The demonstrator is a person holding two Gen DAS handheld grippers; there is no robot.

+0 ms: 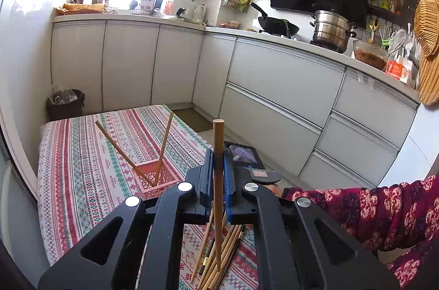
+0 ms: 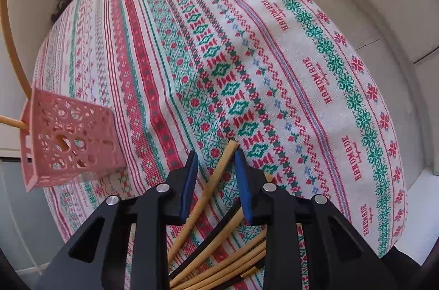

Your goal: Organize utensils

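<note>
The patterned cloth [image 2: 247, 43] is spreading under both claws. Ahead and left of the left claw [image 1: 218, 169], a pink basket [image 1: 153, 177] is holding two chopsticks [image 1: 163, 147] leaning apart. The left claw is gripping one chopstick [image 1: 218, 152] upright, above the loose pile [image 1: 219, 257]. The right claw [image 2: 215, 161] is pointing down, jaws partly apart, straddling a chopstick [image 2: 216, 174] from the pile; contact is unclear.

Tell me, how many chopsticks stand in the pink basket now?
2. In the pink basket, one chopstick leans left and the other chopstick leans right. The left gripper holds a third, not yet in the basket.
</note>
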